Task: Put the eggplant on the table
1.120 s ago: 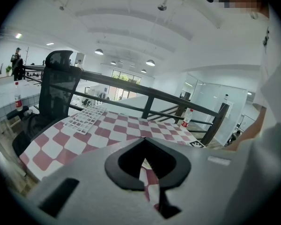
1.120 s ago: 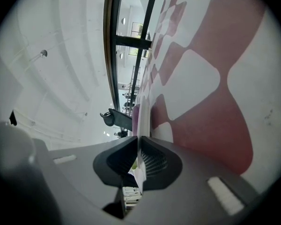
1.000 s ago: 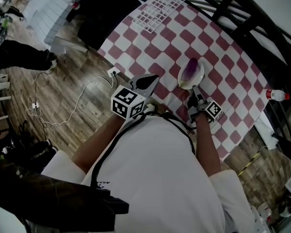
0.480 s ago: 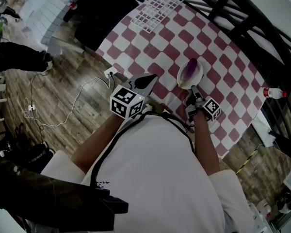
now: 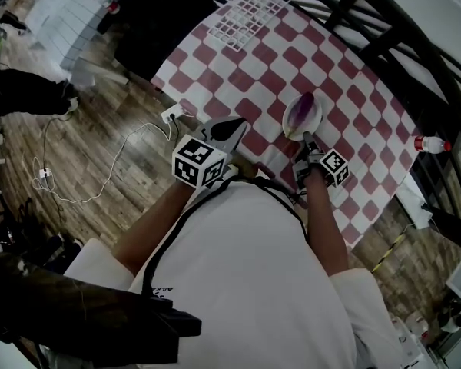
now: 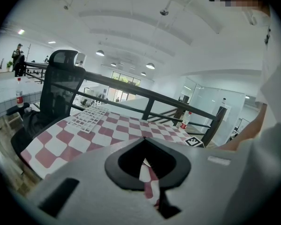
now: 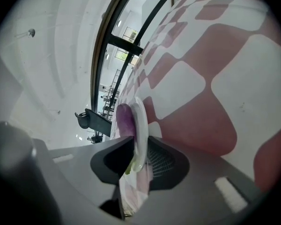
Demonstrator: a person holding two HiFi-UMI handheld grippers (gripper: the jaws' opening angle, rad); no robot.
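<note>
On table [image 5: 353,91] | one plate [image 5: 316,118] — one eggplant [image 5: 299,111] | right gripper [image 5: 306,140] jaws opening round plate

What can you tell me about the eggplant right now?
The eggplant is purple, smooth-skinned and elongated, with a greenish near end. It lies lengthwise in a white plate on the checkered tablecloth, resting on the plate only. The right gripper straddles the plate's near rim, jaws opening. Whether a jaw touches the eggplant's end is unclear.
</note>
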